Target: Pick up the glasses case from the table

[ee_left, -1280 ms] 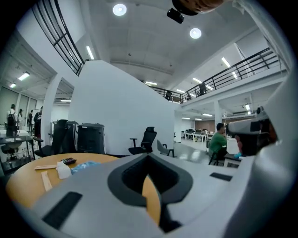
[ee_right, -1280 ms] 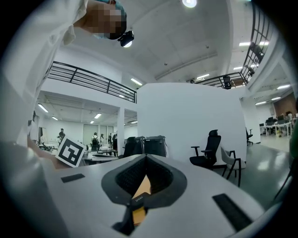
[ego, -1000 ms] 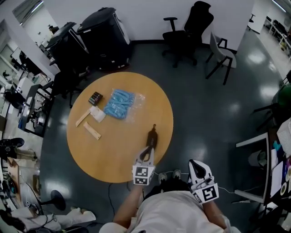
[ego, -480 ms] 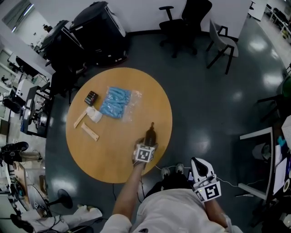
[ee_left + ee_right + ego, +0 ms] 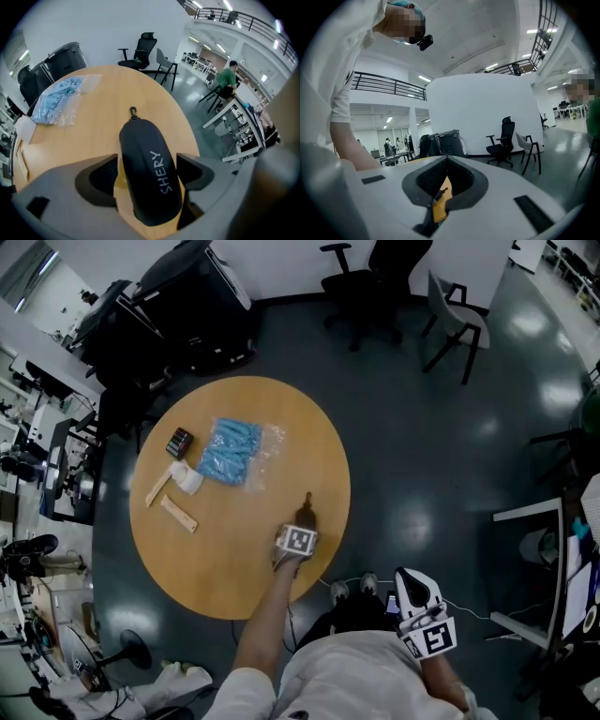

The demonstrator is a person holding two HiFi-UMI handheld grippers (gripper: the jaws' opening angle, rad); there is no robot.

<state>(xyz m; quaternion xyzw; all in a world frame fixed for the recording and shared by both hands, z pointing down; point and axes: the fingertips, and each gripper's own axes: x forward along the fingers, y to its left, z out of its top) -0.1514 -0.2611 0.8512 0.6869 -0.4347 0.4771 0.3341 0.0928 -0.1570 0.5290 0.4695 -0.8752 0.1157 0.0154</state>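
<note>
The glasses case (image 5: 307, 508) is a black oval zip case with white lettering, lying near the right edge of the round wooden table (image 5: 234, 554). My left gripper (image 5: 300, 529) points steeply down over it. In the left gripper view the case (image 5: 149, 164) lies lengthwise between the two black pads (image 5: 101, 176), with a strip of table showing on the left side. The jaws are opening and do not press on it. My right gripper (image 5: 407, 579) hangs off the table beside the person's body, its jaws (image 5: 440, 187) together and empty.
A blue plastic-wrapped bundle (image 5: 232, 451), a small black keypad device (image 5: 178, 442), a white block (image 5: 188, 477) and wooden sticks (image 5: 178, 514) lie on the table's left half. Black carts (image 5: 178, 306) and office chairs (image 5: 370, 282) stand beyond the table on the dark floor.
My left gripper has moved forward from the table's near edge and dropped over the glasses case, tipping downward. Its jaws have opened around the case. The right gripper has barely shifted.
</note>
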